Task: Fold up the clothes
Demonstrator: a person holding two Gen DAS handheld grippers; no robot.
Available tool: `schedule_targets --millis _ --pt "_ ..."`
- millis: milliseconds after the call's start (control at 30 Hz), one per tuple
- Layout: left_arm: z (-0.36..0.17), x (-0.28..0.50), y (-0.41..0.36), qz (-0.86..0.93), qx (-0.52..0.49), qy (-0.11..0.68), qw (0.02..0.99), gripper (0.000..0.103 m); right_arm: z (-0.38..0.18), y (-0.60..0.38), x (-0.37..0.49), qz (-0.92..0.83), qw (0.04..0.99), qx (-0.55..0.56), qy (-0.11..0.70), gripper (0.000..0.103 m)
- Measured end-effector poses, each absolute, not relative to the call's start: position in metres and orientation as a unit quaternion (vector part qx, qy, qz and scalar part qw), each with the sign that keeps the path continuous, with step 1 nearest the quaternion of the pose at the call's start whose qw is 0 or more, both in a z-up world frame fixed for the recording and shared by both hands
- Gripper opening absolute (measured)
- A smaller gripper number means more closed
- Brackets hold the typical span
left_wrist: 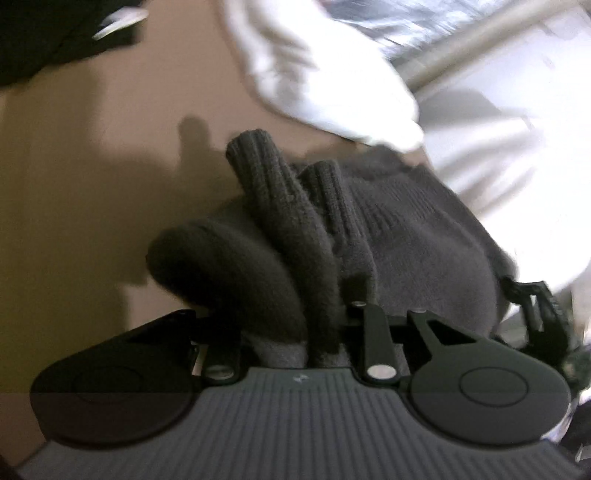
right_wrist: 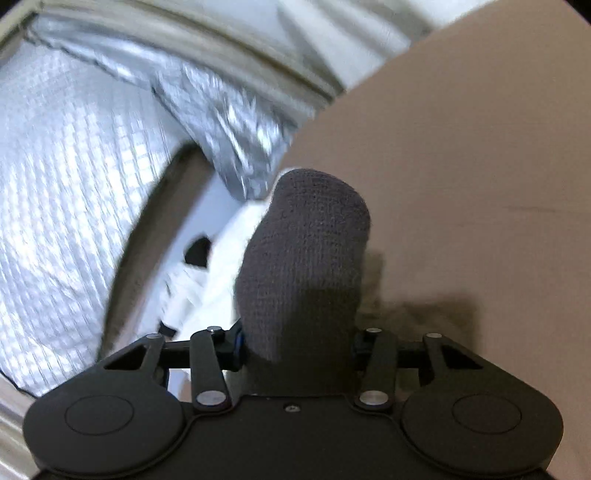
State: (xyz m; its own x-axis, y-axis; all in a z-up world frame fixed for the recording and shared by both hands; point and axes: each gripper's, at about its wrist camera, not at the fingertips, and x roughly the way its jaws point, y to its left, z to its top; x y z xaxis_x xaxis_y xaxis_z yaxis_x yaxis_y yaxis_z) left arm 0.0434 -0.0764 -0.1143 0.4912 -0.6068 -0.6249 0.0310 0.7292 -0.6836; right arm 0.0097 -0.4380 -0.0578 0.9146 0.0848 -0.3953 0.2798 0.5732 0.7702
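In the left wrist view a grey knitted garment (left_wrist: pixel 388 236) is bunched up between the jaws of my left gripper (left_wrist: pixel 317 291). Its ribbed tubes (left_wrist: pixel 258 177) stick out forward and hide both fingers. A blurred white garment (left_wrist: pixel 325 81) lies beyond it on the brown table (left_wrist: pixel 92 166). In the right wrist view a rounded grey knitted end (right_wrist: pixel 306 251) stands up from between the jaws of my right gripper (right_wrist: pixel 299 302). It covers the fingers and is held above the table (right_wrist: pixel 480 184). White cloth (right_wrist: pixel 207 273) shows to its left.
A silver quilted sheet (right_wrist: pixel 66 192) hangs past the table's left edge and also shows as the quilted sheet (left_wrist: pixel 369 22) at top. A pale bar (left_wrist: pixel 461 51) runs across the upper right. Something dark (left_wrist: pixel 37 33) lies at the far left corner. A black toothed part (left_wrist: pixel 546 314) pokes in at right.
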Motion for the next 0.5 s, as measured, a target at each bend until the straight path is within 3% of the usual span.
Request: schedule_targets --millis 100,167,233,333,433,500 --pt "-0.106 0.044 -0.098 -0.242 -0.25 0.477 0.807 0.025 -0.042 -0.436 -0.041 -0.121 0.887 0.39 0.215 0.055" --pt "-0.114 0.042 -0.112 -0.222 -0.204 0.505 0.809 0.031 -0.054 -0.454 -0.058 -0.138 0.87 0.4 0.252 0.058" --pt "-0.12 0.039 -0.117 -0.188 -0.179 0.518 0.815 0.057 -0.075 -0.473 -0.071 -0.141 0.844 0.44 0.273 0.062" --pt "-0.115 0.038 -0.111 -0.15 -0.171 0.509 0.83 0.082 -0.088 -0.483 -0.091 -0.125 0.836 0.469 0.257 0.072" --pt "-0.124 0.043 -0.109 -0.134 -0.175 0.494 0.841 0.098 -0.107 -0.481 -0.071 -0.092 0.832 0.489 0.247 0.089" --pt "-0.143 0.054 -0.107 -0.149 -0.235 0.494 0.824 0.103 -0.121 -0.474 -0.053 -0.069 0.826 0.501 0.247 0.091"
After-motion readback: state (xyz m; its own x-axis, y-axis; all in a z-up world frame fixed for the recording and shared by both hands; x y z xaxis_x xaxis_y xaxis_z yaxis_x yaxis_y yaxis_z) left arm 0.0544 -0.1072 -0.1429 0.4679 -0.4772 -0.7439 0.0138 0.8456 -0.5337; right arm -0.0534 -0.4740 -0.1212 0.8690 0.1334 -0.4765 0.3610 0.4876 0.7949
